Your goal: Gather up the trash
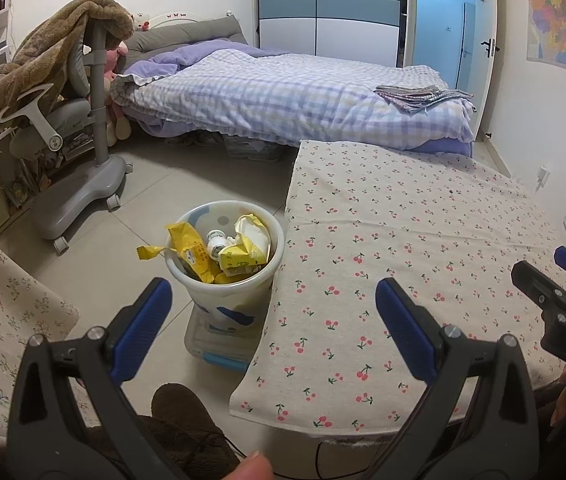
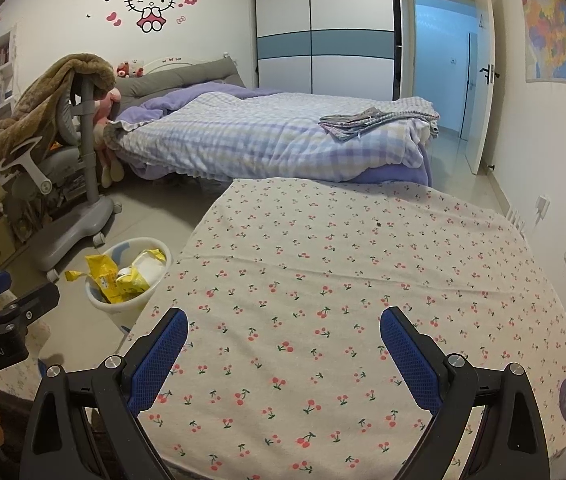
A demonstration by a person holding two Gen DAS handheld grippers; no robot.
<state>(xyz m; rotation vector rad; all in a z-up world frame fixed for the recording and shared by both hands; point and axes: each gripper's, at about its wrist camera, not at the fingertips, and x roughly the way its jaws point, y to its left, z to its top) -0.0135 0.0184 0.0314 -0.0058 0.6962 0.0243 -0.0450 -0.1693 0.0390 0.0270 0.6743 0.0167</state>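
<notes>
table: covered by a cherry-print cloth [image 2: 363,280], nothing on it but a small dark speck [image 2: 379,223] near the far edge
floor: pale tiles [image 1: 155,184]; a clear lidded box [image 1: 219,344] sits just beside the table's left edge
bin: a white bin [image 1: 227,296] on the box, holding yellow wrappers [image 1: 195,252]
bed: checked quilt [image 1: 283,96] carries folded cloths [image 1: 423,94]

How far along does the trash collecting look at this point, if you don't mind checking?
It looks nearly or fully done. The bin beside the table holds yellow wrappers and a small bottle, one wrapper hanging over its rim. Nothing is in hand: the left gripper and right gripper are both open and empty. No trash shows on the cherry-print tablecloth, apart from one tiny dark speck.
</notes>
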